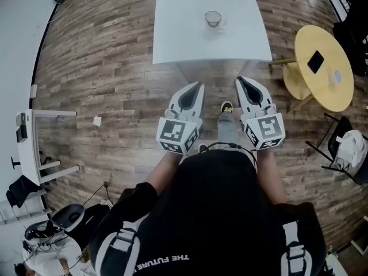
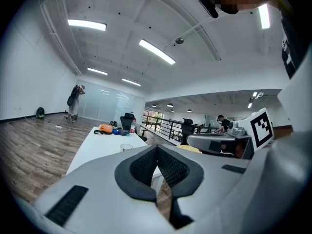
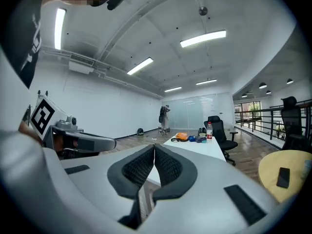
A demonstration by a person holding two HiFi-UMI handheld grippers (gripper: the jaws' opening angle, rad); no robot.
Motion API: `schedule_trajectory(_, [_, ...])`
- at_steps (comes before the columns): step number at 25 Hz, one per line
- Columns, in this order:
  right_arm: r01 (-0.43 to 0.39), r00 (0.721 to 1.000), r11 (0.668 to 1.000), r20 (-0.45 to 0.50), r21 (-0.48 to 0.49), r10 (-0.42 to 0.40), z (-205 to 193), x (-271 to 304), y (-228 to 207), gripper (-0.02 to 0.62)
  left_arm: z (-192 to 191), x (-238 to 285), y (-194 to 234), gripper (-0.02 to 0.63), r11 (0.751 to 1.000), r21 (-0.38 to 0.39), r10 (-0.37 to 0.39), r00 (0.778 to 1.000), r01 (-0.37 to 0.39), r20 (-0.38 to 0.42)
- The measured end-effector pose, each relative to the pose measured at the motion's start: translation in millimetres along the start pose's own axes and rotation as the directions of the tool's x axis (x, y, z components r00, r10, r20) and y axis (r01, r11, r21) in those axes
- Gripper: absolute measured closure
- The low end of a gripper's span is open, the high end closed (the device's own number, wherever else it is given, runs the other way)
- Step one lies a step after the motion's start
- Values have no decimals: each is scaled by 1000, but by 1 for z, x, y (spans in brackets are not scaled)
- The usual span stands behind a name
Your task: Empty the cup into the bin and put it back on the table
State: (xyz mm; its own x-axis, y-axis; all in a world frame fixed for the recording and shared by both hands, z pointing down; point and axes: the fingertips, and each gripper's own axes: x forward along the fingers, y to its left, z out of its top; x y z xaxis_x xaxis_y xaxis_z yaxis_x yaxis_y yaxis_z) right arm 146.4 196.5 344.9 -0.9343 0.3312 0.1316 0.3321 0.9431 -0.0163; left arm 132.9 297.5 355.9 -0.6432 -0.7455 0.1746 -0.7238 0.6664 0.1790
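A clear cup [image 1: 213,19] stands near the front edge of the long white table [image 1: 172,39], well ahead of me. In the left gripper view the cup [image 2: 126,147] shows small, just beyond my jaws. My left gripper [image 1: 199,85] and right gripper [image 1: 239,80] hover side by side over the wooden floor, short of the table. Both are shut with nothing between the fingers. The left gripper [image 2: 157,148] and the right gripper [image 3: 154,147] each point toward the table [image 3: 195,147]. No bin shows in any view.
A round yellow table [image 1: 330,79] with a dark phone [image 1: 315,61] stands to the right. A chair draped in white cloth [image 1: 351,145] is further right. An orange bag [image 3: 181,136] and a bottle [image 3: 209,129] lie at the table's far end. A white desk [image 1: 29,148] is at the left.
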Motion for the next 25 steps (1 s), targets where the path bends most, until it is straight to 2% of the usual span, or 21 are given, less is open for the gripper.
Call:
schedule_trajectory(5, [-29, 998, 999, 48, 32, 27, -3, 65, -86, 580, 9, 107, 29, 584, 1000, -8, -25, 1000, 25, -1])
schedule_trajectory(9, [-73, 997, 996, 40, 46, 71, 1, 105, -138, 580, 14, 174, 47, 584, 1000, 23, 0, 1000, 1, -24])
schedule_trajectory(13, [-145, 988, 983, 65, 111, 138, -1, 141, -176, 578, 16, 227, 69, 584, 998, 51, 35, 998, -32, -60])
schedule_trajectory(16, [-179, 984, 979, 19, 100, 178, -12, 175, -191, 578, 13, 250, 92, 583, 996, 60, 65, 996, -61, -65])
schedule_trajectory(19, [-202, 978, 975, -29, 95, 206, -24, 203, -196, 578, 4, 266, 114, 580, 996, 74, 64, 995, -58, -80])
schedule_trajectory(20, [-207, 976, 972, -40, 109, 212, -26, 211, -198, 578, -1, 273, 120, 554, 996, 80, 57, 994, -50, -89])
schedule_trajectory(21, [-210, 975, 970, -48, 125, 218, -27, 219, -200, 578, -7, 280, 127, 461, 995, 88, 49, 994, -40, -100])
schedule_trajectory(22, [-213, 974, 968, -55, 135, 222, -28, 228, -200, 578, -13, 288, 135, 341, 995, 98, 39, 993, -28, -112])
schedule_trajectory(25, [-209, 972, 972, -88, 108, 219, -33, 247, -196, 578, -35, 309, 154, 283, 990, 142, 1, 992, 17, -128])
